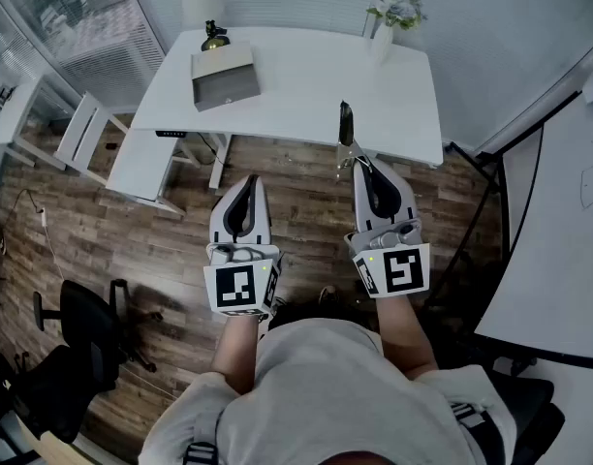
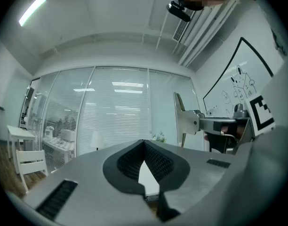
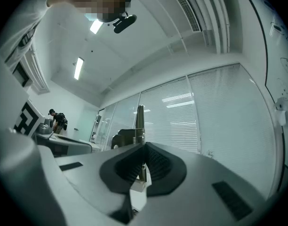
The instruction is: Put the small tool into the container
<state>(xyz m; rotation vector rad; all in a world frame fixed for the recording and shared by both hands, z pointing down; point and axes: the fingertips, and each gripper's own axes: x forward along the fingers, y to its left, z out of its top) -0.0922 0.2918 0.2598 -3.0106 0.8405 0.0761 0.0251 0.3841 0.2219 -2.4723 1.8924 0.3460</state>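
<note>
Grey and open-topped, the container (image 1: 224,80) sits on the far left part of the white desk (image 1: 306,76), only its bare grey inside showing. A vase (image 1: 382,37) of flowers stands at the desk's far right corner. Wood flooring (image 1: 151,231) lies in front of the desk, with a black office chair (image 1: 83,332) well to its near left. The small tool (image 1: 346,124), thin metal with a dark tip, stands over the desk's near edge, pinched in the right gripper (image 1: 358,161). The left gripper (image 1: 246,187) hangs short of the desk, jaws together on nothing.

Container (image 1: 224,76) on bench (image 1: 306,80), upper left of frame; vase (image 1: 384,29) behind it, upper right; chair (image 1: 83,342) lower left.
</note>
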